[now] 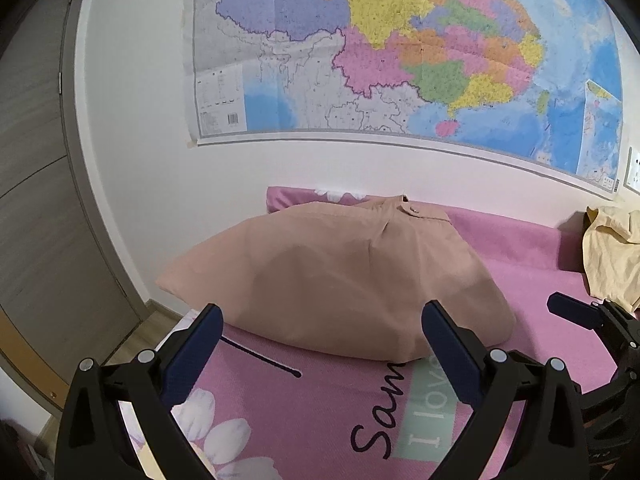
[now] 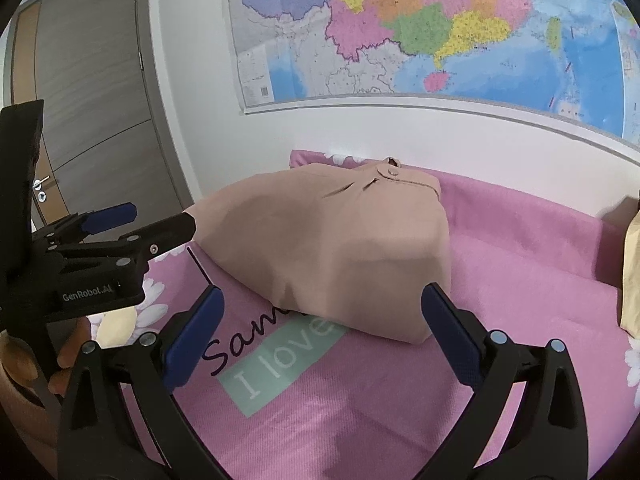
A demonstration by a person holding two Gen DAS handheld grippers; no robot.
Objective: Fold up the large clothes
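Tan garment (image 1: 340,276) folded at 12 o'clock on pink sheet (image 1: 540,280); left gripper (image 1: 322,340) and right gripper (image 2: 322,320) both spread wide, empty.

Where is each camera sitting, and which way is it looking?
Left wrist: sits on the left tool, looking along its open fingers across the pink bedspread at the folded tan garment and wall map; the right tool shows at the right edge.
Right wrist: sits on the right tool, fingers open, facing the same way; the left tool and the person's hand show at left, a door behind.
Shared: garment, bedspread, map and the yellow cloth.
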